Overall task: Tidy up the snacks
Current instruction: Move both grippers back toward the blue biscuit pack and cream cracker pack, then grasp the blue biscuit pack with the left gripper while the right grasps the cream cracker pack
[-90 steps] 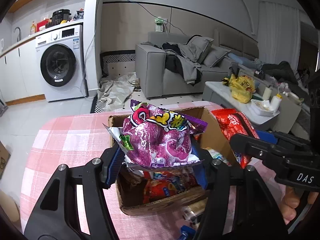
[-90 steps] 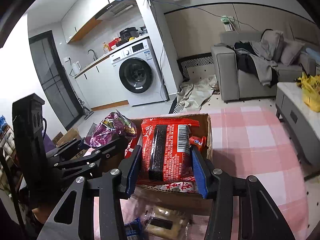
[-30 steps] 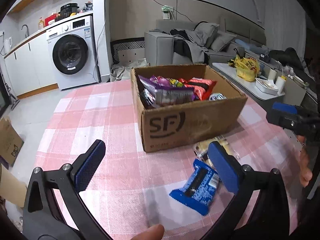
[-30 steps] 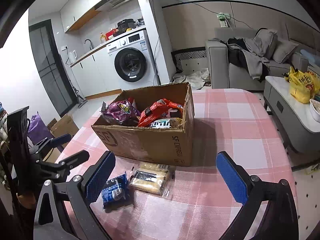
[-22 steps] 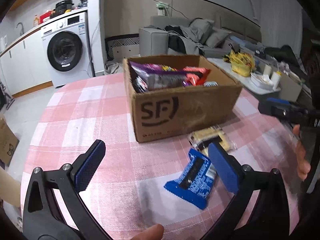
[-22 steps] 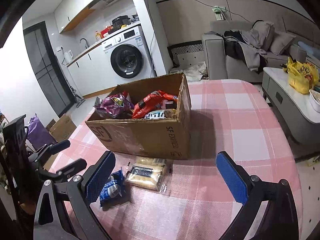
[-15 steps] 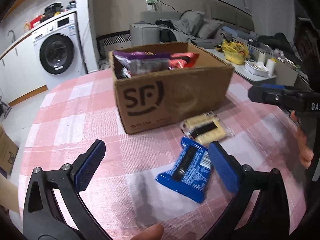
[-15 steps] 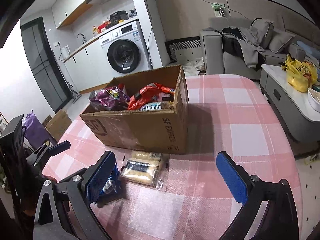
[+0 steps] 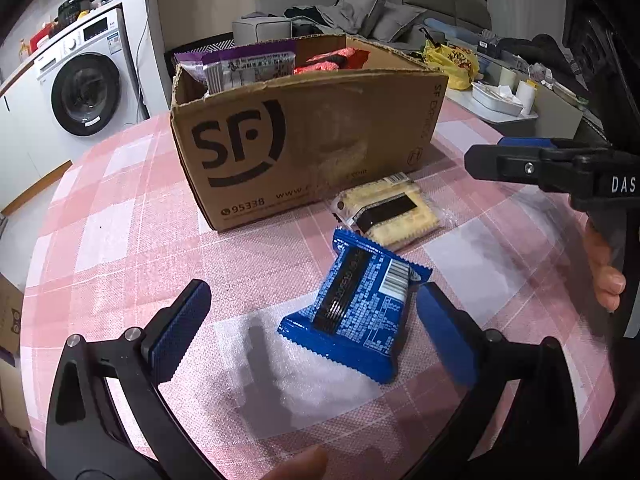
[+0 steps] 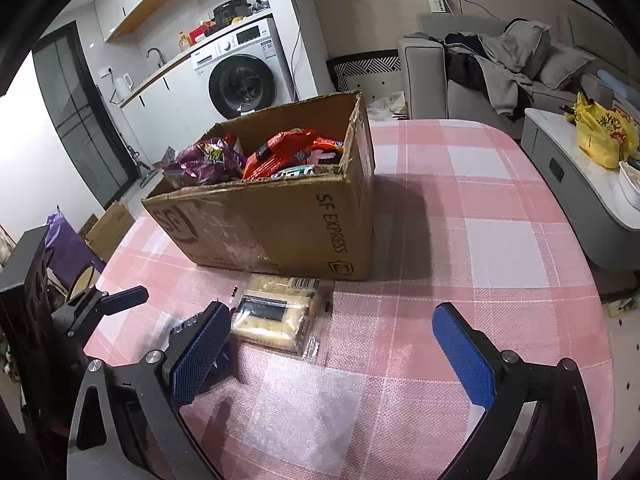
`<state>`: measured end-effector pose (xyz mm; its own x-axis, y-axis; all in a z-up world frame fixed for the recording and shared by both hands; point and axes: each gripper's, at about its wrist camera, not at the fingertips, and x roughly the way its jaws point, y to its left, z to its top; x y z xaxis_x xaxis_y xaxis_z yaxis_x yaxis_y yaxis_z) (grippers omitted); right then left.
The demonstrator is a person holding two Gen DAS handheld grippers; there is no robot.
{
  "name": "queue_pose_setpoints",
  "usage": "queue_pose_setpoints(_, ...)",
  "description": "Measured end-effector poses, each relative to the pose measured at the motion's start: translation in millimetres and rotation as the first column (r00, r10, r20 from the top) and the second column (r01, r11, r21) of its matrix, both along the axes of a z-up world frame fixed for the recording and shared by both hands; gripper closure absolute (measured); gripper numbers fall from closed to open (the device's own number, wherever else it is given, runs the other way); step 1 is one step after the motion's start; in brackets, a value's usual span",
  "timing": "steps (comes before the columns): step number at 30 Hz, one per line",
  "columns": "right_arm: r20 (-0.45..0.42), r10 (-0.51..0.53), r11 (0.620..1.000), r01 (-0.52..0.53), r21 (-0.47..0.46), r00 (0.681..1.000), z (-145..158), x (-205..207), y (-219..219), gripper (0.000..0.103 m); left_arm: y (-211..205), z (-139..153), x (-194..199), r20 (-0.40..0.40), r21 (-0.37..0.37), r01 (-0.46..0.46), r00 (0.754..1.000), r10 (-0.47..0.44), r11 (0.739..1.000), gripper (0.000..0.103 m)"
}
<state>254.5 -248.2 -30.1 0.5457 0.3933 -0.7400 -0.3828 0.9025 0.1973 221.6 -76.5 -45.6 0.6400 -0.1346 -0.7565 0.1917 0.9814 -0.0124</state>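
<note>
Snacks: two packets lie loose on the pink checked tablecloth (image 9: 120, 208), in front of the cardboard box (image 9: 304, 148); the rest sit inside it. The blue packet (image 9: 356, 304) rests flat nearest the viewer, printed back upward. The pale cracker packet (image 9: 386, 212) lies just beyond it, near the box's front wall, the two packets close to touching. In the box, a purple bag (image 10: 208, 160) occupies the left part and a red bag (image 10: 284, 152) the middle, both reaching to about the rim.

Left gripper (image 9: 316, 332): jaws wide apart, empty, low over the cloth; the blue packet lies between the fingers, close against the right-hand pad. Right gripper (image 10: 332, 348): jaws likewise spread, holding nothing, with the cracker packet just ahead of its left finger (image 10: 200, 352). A hand (image 9: 600, 264) grips the right tool's handle at the frame edge.

Progress, as judged: most of the snacks appear boxed already, and two items remain outside. Each gripper seems lined up on one of them. What is left is to close on each packet, lift it, and set it into the box, where free room looks limited.
</note>
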Motion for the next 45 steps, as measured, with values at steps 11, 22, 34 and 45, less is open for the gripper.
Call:
queue_pose_setpoints(11, -0.048, -0.006, 0.999, 0.004, -0.034, 0.999, -13.7, 6.7, 4.1, 0.000, -3.2, -12.4, 5.5, -0.034, 0.025, 0.010, 0.999, -0.009, 1.000, 0.001)
queue_pose_setpoints(22, -0.092, 0.038, 0.997, -0.044, -0.062, 0.995, -30.1, 10.5, 27.5, 0.000, 24.2, -14.3, 18.5, -0.041, -0.020, -0.085, 0.996, 0.084, 0.996, 0.001)
queue_pose_setpoints(34, -0.129, 0.112, 0.983, -0.128, -0.129, 0.985, -46.9, 15.9, 70.0, 0.000, 52.5, -24.5, 32.4, -0.070, -0.009, -0.183, 0.981, 0.182, 0.983, 0.001)
queue_pose_setpoints(45, -0.108, 0.114, 0.961, -0.137, -0.241, 0.988, -58.1, 21.1, 103.5, 0.000, 66.0, -32.4, 36.5, -0.095, -0.019, -0.219, 0.972, 0.217, 0.975, 0.001)
